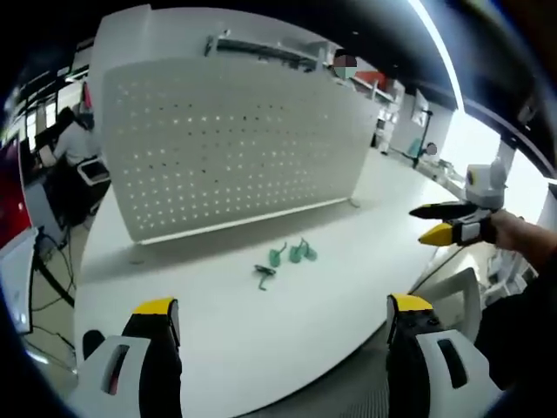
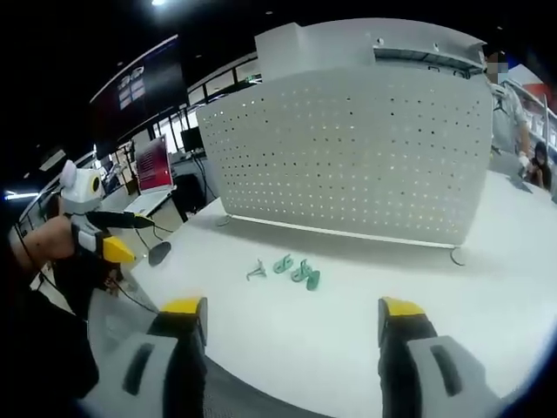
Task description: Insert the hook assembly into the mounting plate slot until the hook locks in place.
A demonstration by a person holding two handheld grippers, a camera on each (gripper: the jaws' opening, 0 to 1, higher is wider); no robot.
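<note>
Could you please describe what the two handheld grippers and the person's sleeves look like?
Each gripper, left and right, has two grey jaws with black inner faces and yellow tips. The right gripper, seen from the left gripper view, carries a white box. The sleeve is dark.

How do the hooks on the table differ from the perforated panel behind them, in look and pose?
The hooks are small, mostly green pieces, one darker grey; the perforated panel is large and white. The hooks lie loose and flat on the table; the panel stands upright on it, dotted with rows of holes. Both rest untouched on the same white table, with both grippers open and away from them.
</note>
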